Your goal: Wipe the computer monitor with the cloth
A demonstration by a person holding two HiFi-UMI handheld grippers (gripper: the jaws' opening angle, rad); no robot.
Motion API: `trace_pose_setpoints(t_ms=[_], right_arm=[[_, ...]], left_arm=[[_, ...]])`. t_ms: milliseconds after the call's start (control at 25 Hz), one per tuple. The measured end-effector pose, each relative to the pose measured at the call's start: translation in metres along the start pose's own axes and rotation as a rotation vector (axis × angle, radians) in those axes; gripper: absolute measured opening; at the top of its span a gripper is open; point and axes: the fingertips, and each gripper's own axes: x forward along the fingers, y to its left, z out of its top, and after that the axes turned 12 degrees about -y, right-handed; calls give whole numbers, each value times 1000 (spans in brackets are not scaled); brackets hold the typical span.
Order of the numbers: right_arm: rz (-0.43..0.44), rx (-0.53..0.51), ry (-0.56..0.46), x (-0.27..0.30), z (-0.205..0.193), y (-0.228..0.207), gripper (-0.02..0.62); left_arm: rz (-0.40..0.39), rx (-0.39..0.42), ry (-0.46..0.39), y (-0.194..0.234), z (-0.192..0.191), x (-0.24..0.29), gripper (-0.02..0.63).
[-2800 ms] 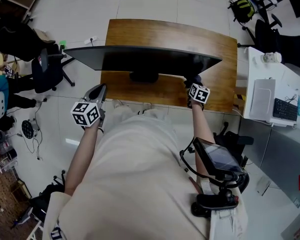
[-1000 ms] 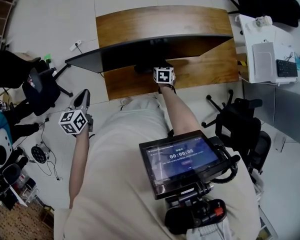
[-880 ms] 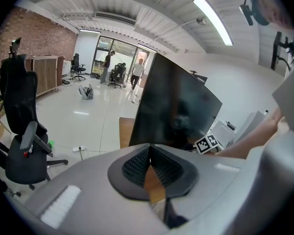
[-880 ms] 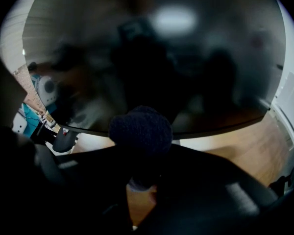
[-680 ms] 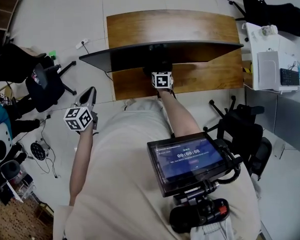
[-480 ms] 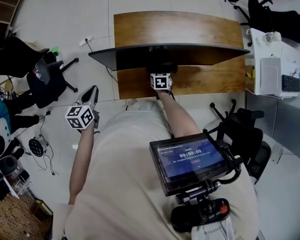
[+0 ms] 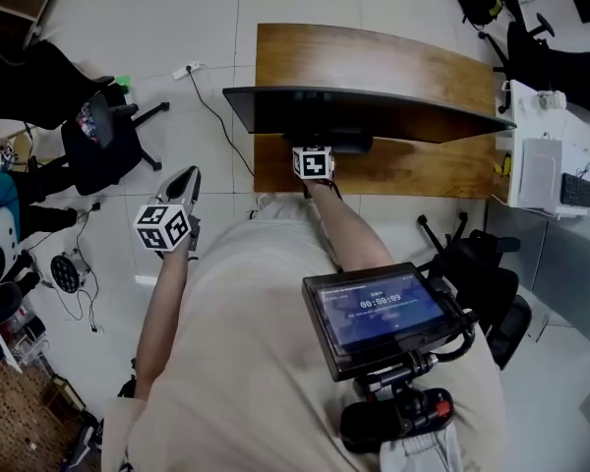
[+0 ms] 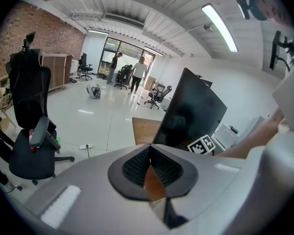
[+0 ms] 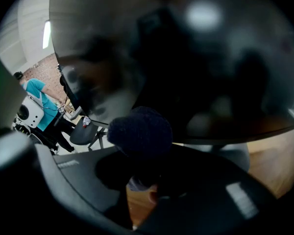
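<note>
Monitor (image 7: 364, 106): wide, thin, slightly curved panel w/ a dark glossy face, standing on a dark foot (image 7: 339, 147) at mid-bench. Bench (image 7: 374, 52) top is showing brown wood grain and a curved far edge. In the R gripper view the monitor's face is filling most of the frame, unlit, and is reflecting blurred room shapes and a bright ceiling light. Smears or dust can't be made out.

Cloth (image 9: 139, 131): dark, fuzzy, bunched into a rounded wad. R gripper (image 7: 313, 162) is reaching in at the monitor's lower edge, near centre, just beside the foot. Its fingers are clamping the cloth, w/ the wad sticking out past the tips toward the lower part of the glass; actual contact w/ the glass not confirmable.

L gripper (image 7: 182, 190) is hanging off to the L of the bench, over the pale tiled floor (image 7: 206, 8), well apart from the monitor. Its fingers (image 8: 134, 165), grey shells w/ black ribbed pads, are meeting at the tips w/ nothing betw. them.

Black office chair (image 7: 103, 141) is standing on the floor further L
</note>
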Motion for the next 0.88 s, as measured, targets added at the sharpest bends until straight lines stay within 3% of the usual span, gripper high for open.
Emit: trace_pose_setpoints(t_ms=[720, 880], right_arm=[[66, 10, 66, 37, 4, 86, 104], [95, 51, 76, 42, 11, 105, 106]], left_arm=[[120, -77, -66, 39, -24, -65, -9], [138, -103, -71, 47, -34, -75, -9]])
